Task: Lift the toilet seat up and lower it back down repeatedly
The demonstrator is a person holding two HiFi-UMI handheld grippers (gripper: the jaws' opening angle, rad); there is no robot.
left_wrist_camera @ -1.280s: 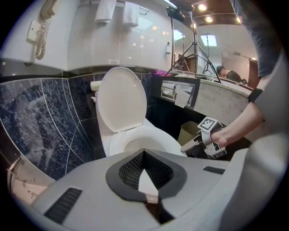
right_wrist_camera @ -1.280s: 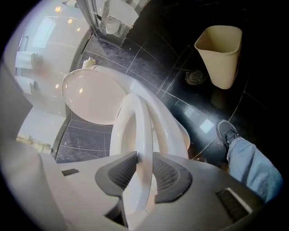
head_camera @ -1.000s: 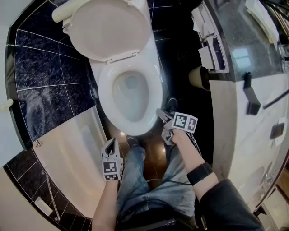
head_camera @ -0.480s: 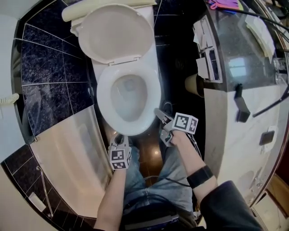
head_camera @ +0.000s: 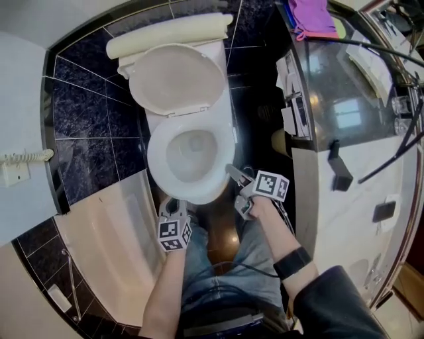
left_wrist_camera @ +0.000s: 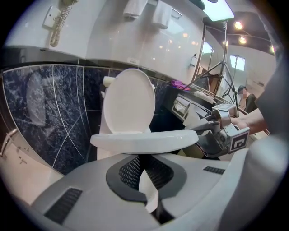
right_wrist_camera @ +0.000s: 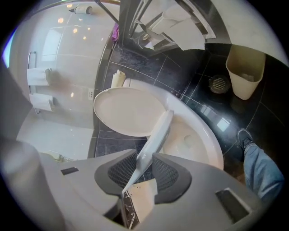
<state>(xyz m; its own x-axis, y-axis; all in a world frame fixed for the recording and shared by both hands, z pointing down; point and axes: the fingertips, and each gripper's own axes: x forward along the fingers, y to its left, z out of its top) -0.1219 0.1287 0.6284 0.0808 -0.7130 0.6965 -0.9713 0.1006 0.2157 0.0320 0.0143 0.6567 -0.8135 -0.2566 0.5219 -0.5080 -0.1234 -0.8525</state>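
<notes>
- Seat [right_wrist_camera: 156,130] sits over the toilet's bowl [right_wrist_camera: 198,140]. In the right gripper view it shows edge-on, as a thin white strip slanting from the jaws toward the foot of the lid [head_camera: 177,78].
- The lid stands upright against the cistern [head_camera: 172,30].
- The right gripper [right_wrist_camera: 144,152] is at the seat's right side, and its jaws grip the seat's rim at their tips. They have just been opening a little wider, with the rim filling the gap between the pads.
- The left gripper [left_wrist_camera: 142,157] is at the front of the toilet, just under the seat's front edge. Its jaws are a narrow slit apart and hold nothing.
- In the left gripper view the seat is a flat white oval, with the right gripper at its right end.
- The person's legs in jeans [head_camera: 258,265] are in front of the bowl, and a shoe [right_wrist_camera: 244,135] is on the dark floor.
- A beige bin [right_wrist_camera: 246,72] stands on the floor beside a round drain [right_wrist_camera: 220,83].
- A dark glossy counter [head_camera: 344,86] runs along the right, with a purple cloth [head_camera: 311,16] at its far end.
- A bathtub [head_camera: 112,225] lies to the left, and a wall phone [head_camera: 16,169] is above it.
</notes>
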